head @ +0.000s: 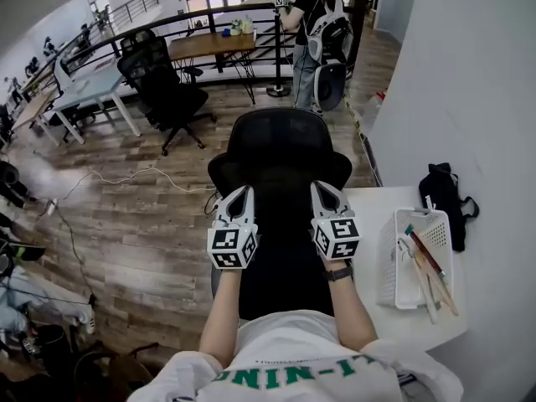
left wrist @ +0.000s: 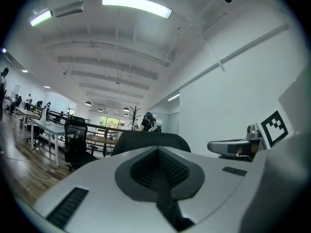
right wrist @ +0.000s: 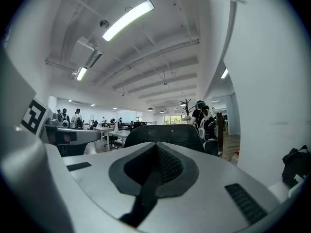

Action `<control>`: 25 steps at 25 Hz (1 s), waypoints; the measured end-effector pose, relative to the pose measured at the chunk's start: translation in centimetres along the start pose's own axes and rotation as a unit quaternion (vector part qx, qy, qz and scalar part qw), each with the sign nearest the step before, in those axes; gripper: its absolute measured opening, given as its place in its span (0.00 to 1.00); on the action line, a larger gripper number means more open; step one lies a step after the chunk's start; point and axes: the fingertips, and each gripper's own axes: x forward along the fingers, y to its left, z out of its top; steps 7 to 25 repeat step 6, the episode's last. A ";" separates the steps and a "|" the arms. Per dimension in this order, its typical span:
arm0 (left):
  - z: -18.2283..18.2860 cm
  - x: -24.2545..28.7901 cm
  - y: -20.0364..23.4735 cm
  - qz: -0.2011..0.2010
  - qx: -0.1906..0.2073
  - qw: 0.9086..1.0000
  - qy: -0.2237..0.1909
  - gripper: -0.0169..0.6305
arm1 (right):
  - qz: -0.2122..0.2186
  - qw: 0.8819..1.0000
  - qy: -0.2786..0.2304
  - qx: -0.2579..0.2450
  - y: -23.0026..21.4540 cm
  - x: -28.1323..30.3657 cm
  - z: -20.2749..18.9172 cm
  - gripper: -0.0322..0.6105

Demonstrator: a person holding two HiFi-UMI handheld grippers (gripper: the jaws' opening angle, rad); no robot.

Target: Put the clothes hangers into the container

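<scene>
Several clothes hangers, wooden with red and green parts, lie in a white slatted basket on the white table at the right of the head view. My left gripper and right gripper are held level side by side over a black office chair, well left of the basket. Both are shut with nothing between the jaws. In the left gripper view my left gripper has its jaws pressed together, and in the right gripper view my right gripper does too. Neither gripper view shows a hanger.
A black bag lies against the white wall behind the basket. A person stands by a coat stand at the back. More chairs and desks stand on the wooden floor to the left.
</scene>
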 end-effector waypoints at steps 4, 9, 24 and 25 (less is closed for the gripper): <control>-0.1 -1.4 0.6 -0.002 0.002 1.000 0.002 0.04 | -0.002 1.000 -0.004 0.003 1.3 -0.5 0.2 0.07; -0.2 -2.3 0.9 -0.006 0.000 1.000 0.003 0.04 | 0.000 1.000 -0.004 0.003 2.2 -0.9 0.3 0.07; -0.2 -2.3 0.9 -0.006 0.000 1.000 0.003 0.04 | 0.000 1.000 -0.004 0.003 2.2 -0.9 0.3 0.07; -0.2 -2.3 0.9 -0.006 0.000 1.000 0.003 0.04 | 0.000 1.000 -0.004 0.003 2.2 -0.9 0.3 0.07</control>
